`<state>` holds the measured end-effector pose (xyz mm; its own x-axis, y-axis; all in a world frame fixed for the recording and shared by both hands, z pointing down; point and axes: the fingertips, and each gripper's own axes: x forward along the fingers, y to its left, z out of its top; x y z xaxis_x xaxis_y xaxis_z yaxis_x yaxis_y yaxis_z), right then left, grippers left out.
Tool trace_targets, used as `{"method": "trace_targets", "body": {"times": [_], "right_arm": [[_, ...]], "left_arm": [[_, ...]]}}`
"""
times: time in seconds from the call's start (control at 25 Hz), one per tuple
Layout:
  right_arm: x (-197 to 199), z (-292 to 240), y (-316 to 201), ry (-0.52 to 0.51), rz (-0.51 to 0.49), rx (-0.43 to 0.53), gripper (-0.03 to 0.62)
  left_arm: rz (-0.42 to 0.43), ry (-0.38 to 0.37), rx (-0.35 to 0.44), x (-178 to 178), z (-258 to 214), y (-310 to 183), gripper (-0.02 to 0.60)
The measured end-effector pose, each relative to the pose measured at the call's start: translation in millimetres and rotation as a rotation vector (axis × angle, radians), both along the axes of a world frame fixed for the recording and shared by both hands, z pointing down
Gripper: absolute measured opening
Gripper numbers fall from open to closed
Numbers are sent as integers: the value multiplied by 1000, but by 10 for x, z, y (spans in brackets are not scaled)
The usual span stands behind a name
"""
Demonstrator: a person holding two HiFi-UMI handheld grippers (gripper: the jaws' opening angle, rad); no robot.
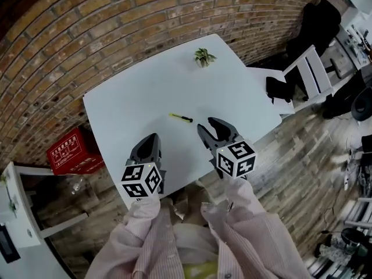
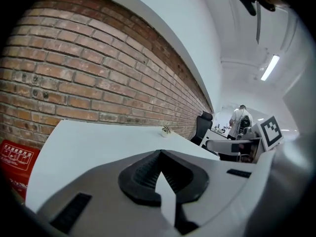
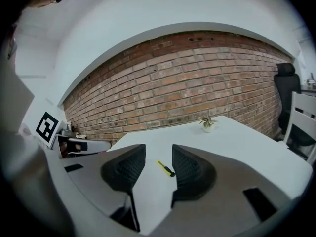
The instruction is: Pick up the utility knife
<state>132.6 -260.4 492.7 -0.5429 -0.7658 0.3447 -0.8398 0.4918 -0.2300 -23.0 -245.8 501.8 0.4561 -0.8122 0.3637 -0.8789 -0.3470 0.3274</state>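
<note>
Two claws over the near edge of the table, knife untouched

Our right claw [image 1: 210, 125] [image 3: 158, 152] stands with its jaws apart and nothing between them. In the right gripper view the yellow and black utility knife [image 3: 166, 168] [image 1: 181, 118] shows through the gap, lying flat on the white table [image 1: 133, 106] ahead of the claw and clear of it. Our left claw [image 1: 152, 138] [image 2: 159, 154] has its jaws pressed together and holds nothing. It sits beside the right claw at the table's near edge, a little further back from the knife. Both claws point away from us across the table, each carried on an arm in a striped pink sleeve [image 1: 244, 225]. Beyond the knife a small potted plant [image 1: 203, 57] [image 3: 208, 124] stands near the far corner, with the brick wall [image 1: 87, 34] behind it and a red crate [image 1: 72, 151] on the floor to our left.
</note>
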Motion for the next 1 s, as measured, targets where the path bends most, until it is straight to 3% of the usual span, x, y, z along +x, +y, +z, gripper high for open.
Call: {"method": "trace_targets", "body": {"times": [0.32, 0.56, 1.0], "right_arm": [[-88, 327, -332, 50, -153, -83, 151], [-240, 533, -479, 102, -291, -129, 150], [-490, 1001, -582, 241, -442, -213, 150]], "left_arm": [[-78, 5, -74, 63, 234, -201, -8], [-136, 49, -145, 67, 434, -306, -8], [-164, 47, -244, 31, 759, -304, -8]]}}
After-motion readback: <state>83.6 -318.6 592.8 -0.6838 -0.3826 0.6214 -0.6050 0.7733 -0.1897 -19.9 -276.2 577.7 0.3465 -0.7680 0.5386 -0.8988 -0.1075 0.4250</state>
